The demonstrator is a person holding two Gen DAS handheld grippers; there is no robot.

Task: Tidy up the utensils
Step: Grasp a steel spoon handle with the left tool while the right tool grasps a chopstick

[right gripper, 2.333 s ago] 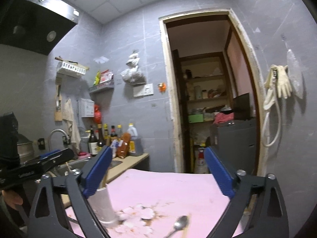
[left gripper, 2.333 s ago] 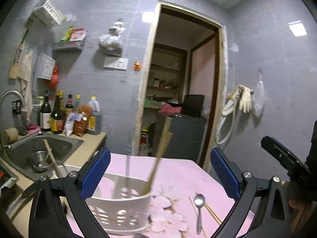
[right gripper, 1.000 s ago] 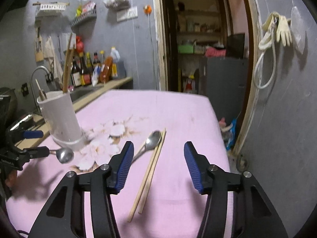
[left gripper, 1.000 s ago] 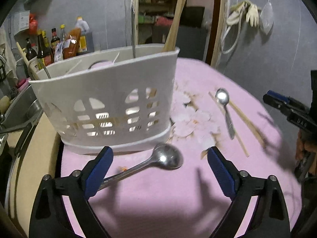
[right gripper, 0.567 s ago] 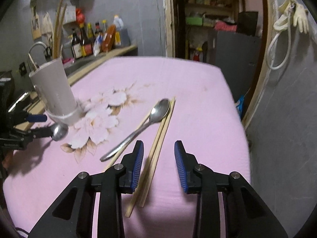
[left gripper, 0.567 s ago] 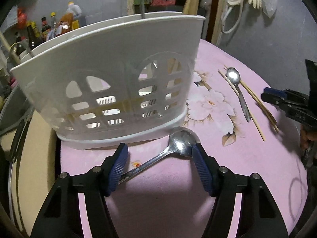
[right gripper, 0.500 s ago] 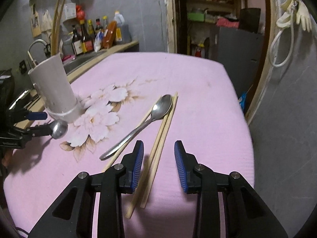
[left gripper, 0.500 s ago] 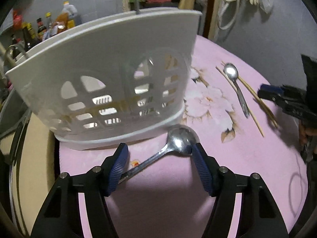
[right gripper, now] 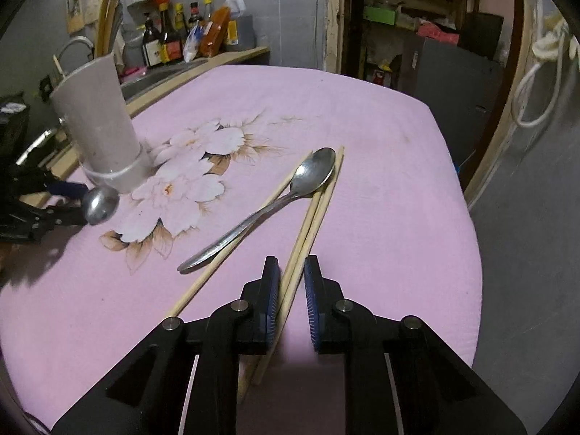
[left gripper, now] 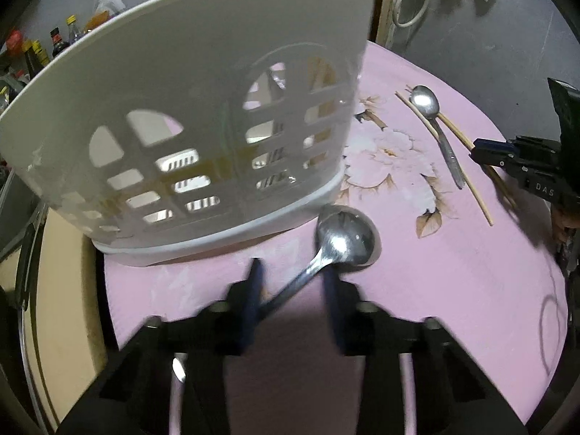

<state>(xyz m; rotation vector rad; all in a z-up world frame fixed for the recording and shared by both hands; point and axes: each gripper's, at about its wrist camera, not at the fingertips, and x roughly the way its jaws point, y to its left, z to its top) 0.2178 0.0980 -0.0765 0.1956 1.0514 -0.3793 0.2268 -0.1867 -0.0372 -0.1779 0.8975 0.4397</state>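
Overhead, pink floral tablecloth (right gripper: 380, 116) (grey-tiled kitchen)

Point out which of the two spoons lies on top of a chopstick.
The slimmer spoon, whose handle crosses the lone chopstick. The round-bowled spoon lies by the white utensil basket, its handle between the left tongs.

- Where was the left gripper (left gripper: 291, 277)?
- Tilted steeply down, fingers toward 12 o'clock. Its jaws had just been closing, a spoon (left gripper: 344, 241) handle slanting between them. It was too blurred to tell whether both pads pressed.
- And the right gripper (right gripper: 291, 266)?
- At 3 o'clock from the left one, also pitched down. Its jaws had just been closing around chopsticks (right gripper: 311, 214), a gap showing at the 3 o'clock pad.
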